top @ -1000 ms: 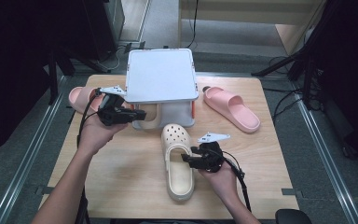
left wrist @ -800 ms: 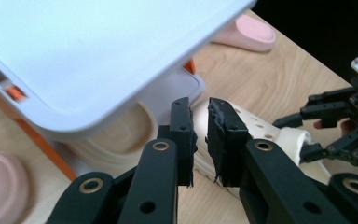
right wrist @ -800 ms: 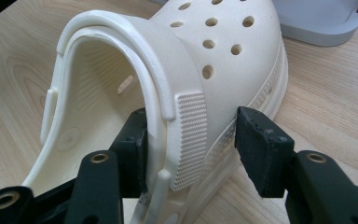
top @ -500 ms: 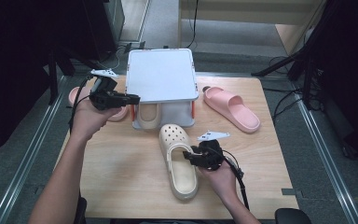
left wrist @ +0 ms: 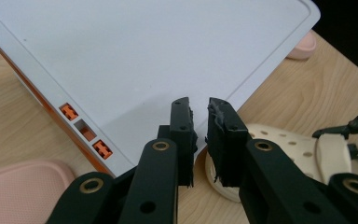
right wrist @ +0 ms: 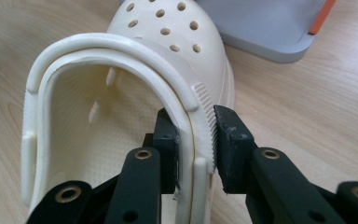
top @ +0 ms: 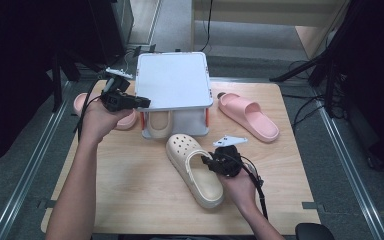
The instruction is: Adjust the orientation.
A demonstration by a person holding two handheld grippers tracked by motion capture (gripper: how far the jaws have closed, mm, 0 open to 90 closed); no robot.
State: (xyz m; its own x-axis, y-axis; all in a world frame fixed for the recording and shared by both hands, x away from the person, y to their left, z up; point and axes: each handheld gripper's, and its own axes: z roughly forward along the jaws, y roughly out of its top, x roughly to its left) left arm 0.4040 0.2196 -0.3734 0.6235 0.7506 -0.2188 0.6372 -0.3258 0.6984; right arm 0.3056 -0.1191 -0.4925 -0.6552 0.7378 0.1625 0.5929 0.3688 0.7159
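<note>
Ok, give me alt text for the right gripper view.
The right gripper, jaws just closing, pinches the side wall of a cream perforated clog lying on the wooden table. A grey rack's base sits behind its toe.

Both forearms are bare, with no sleeve in sight. The left gripper is a chunky black block topped by a pale grey three-cornered plate, and a black cable trails off it. The right gripper is also black, with the same grey plate and a looping black cable. Close up, the jaws are matt black links with brass-ringed pivots, and their pads have rough, frayed edges.
</note>
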